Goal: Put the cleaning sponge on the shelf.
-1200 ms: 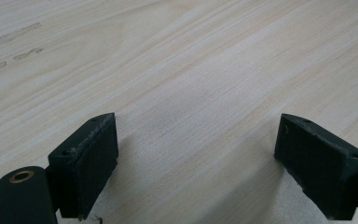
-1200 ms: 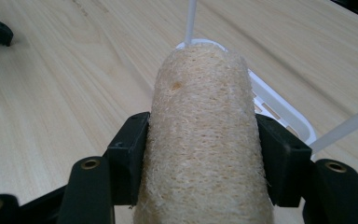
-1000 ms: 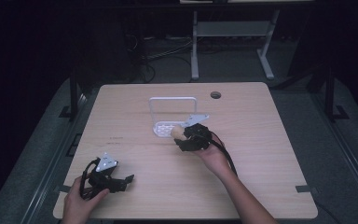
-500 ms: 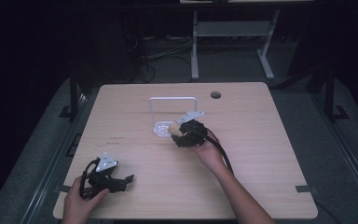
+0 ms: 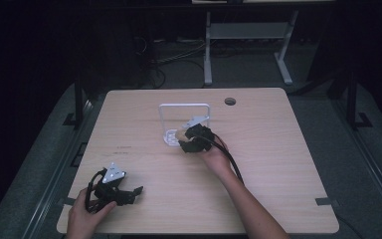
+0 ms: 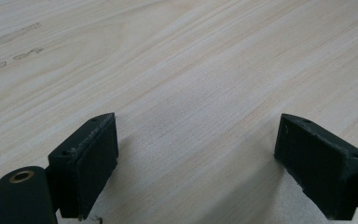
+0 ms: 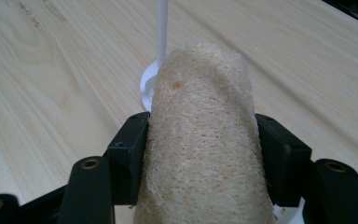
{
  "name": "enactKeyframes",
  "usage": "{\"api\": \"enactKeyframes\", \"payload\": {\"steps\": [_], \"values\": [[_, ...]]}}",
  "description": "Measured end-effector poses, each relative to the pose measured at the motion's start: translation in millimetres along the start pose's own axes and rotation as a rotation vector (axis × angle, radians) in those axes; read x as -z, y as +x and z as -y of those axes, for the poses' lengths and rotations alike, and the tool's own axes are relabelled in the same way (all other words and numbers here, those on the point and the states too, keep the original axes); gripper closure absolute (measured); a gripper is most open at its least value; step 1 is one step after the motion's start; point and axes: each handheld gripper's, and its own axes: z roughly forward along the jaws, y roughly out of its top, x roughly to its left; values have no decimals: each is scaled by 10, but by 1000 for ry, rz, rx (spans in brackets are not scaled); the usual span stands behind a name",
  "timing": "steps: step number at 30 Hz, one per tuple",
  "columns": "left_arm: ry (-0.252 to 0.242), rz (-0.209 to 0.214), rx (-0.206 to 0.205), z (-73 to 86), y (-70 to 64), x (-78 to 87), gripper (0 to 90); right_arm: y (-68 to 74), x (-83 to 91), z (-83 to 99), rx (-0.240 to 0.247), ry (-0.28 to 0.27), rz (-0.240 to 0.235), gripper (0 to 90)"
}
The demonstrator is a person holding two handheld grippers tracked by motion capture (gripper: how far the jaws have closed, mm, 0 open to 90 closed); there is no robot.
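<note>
From the high view, the right gripper [image 5: 191, 141] sits mid-desk [image 5: 278, 149] at the white rack [image 5: 184, 106], the left gripper [image 5: 129, 193] near the front-left corner. The left gripper view shows its fingers [image 6: 86, 158] spread wide over bare wood. In the right gripper view, the fingers [image 7: 128, 154] clamp a loofah sponge [image 7: 200, 135] just before the rack's white post [image 7: 161, 25].

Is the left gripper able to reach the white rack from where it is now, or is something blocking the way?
Probably yes. The left gripper rests open near the table's front edge, and bare wood lies between it and the white rack. But the right gripper, holding the loofah, crowds the rack's base.
</note>
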Motion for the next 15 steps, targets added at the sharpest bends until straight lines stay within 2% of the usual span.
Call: {"api": "enactKeyframes", "payload": {"steps": [15], "values": [[1,0,1,0,0,1,129,-30,-269,3,5,40,27,402]]}}
